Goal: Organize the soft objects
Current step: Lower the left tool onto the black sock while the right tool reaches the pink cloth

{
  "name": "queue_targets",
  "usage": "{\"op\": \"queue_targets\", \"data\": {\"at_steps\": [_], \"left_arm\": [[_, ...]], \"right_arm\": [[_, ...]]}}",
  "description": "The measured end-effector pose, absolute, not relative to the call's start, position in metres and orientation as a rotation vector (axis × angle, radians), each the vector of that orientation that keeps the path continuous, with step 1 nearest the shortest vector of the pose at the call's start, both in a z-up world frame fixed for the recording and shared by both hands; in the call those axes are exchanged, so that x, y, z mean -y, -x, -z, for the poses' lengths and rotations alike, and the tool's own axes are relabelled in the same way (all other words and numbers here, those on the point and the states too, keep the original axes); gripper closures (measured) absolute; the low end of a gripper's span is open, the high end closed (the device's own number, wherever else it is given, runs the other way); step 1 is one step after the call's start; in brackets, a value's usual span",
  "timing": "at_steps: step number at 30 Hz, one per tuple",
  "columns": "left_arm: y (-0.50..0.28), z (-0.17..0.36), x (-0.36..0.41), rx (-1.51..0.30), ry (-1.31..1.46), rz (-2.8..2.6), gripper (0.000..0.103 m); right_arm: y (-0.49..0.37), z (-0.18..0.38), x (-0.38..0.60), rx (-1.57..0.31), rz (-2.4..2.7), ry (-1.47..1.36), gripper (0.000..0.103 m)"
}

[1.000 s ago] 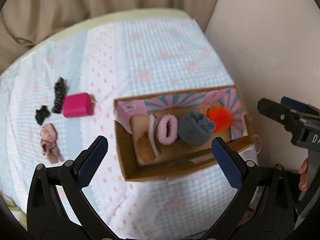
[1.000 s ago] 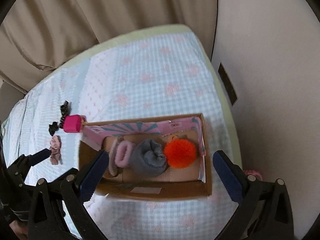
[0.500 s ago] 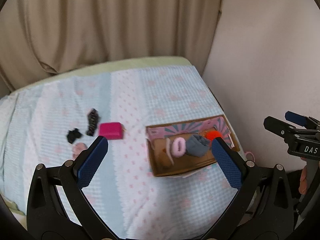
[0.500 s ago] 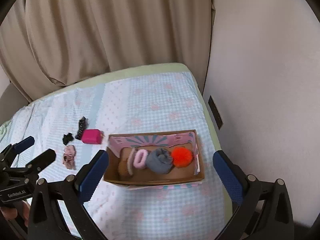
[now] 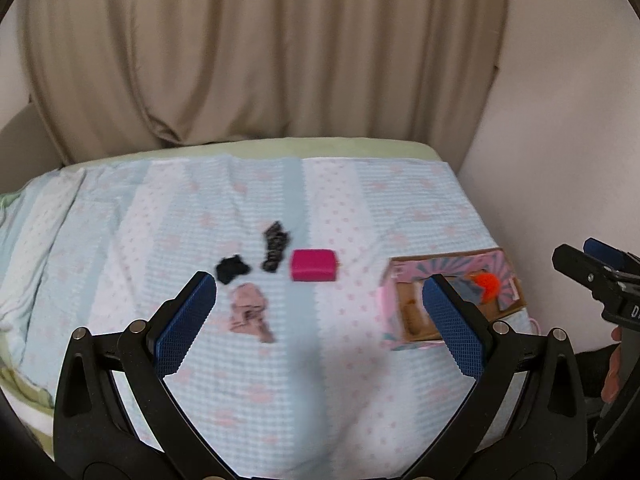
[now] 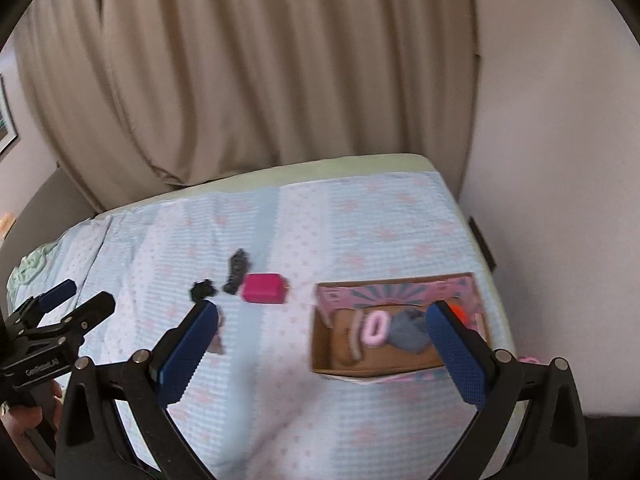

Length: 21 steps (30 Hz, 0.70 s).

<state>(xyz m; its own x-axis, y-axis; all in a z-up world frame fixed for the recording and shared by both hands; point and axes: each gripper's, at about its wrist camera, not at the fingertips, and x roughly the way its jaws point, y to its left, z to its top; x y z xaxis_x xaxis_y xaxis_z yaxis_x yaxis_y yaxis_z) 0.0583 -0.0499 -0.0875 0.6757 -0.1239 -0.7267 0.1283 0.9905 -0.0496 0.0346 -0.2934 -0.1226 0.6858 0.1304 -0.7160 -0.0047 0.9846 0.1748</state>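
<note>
On the bed lie several loose soft items: a magenta pouch, a black scrunchie, a dark patterned scrunchie and a pink scrunchie. To the right stands an open cardboard box holding a pink fluffy ring, a grey sock roll and an orange pom-pom. My left gripper hangs open and empty well above the bed. Above the box's near side, my right gripper is open and empty too.
A blue checked bedspread with pink dots covers the bed. Beige curtains hang behind it and a pale wall runs close along the right side. A person's hand holds the left gripper's handle.
Both grippers have pulled back and up from the box, so the whole bed and the curtains now show. The left view has swung left toward the loose items.
</note>
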Motion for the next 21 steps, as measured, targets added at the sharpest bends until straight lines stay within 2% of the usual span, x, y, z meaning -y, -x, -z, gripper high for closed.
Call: {"op": "queue_targets", "data": {"at_steps": [11,21], "left_arm": [[-0.101,0.125,-0.079,-0.860,-0.019,0.112,0.000],[-0.194,0.223,-0.161,-0.910,-0.043,0.254,0.001]], "right_arm": [[-0.077,0.165,0.172,-0.857,-0.145,-0.162,0.000],[-0.124,0.262,0.072,-0.921,-0.134,-0.181,0.000]]}}
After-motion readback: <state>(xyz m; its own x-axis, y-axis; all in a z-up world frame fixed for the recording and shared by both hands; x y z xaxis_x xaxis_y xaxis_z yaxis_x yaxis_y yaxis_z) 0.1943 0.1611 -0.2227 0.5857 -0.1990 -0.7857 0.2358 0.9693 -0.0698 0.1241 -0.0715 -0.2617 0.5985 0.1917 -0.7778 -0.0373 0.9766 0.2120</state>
